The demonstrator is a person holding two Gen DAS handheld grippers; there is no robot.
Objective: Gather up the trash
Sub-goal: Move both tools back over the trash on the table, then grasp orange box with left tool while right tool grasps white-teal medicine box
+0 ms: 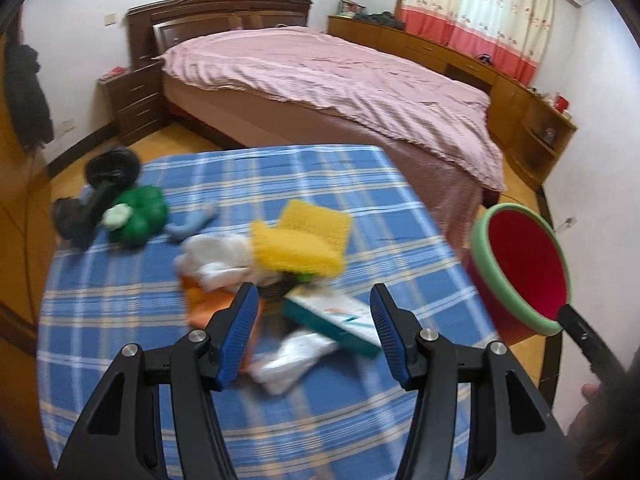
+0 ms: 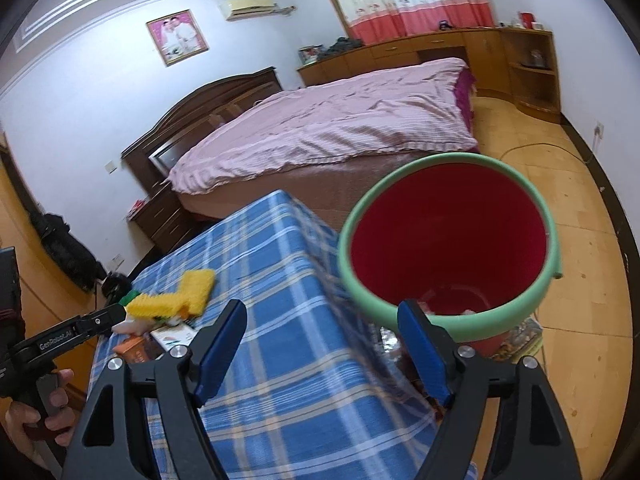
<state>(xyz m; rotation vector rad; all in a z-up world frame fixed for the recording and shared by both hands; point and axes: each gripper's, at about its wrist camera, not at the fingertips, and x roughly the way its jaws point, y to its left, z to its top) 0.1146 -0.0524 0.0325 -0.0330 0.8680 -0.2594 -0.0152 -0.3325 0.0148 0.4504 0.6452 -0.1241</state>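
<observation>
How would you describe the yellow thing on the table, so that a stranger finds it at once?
Start at the table with the blue checked cloth. A pile of litter lies in its middle. The yellow sponge-like block sits on the far side of that pile, beside white crumpled paper; it is the only bright yellow item.

Soft daylight through the curtains [image 1: 476, 20], heavy fisheye bending at edges, motion blur smearing the table clutter [image 1: 276, 264]

Home bedroom: bed [image 1: 320, 80], curtains [image 1: 480, 8].

Trash pile [image 1: 288, 280] jumbled on the checked cloth, just ahead of the left gripper [image 1: 314, 308]; red, green-rimmed bucket [image 2: 448, 248] upright, just beyond the right gripper [image 2: 322, 324].
</observation>
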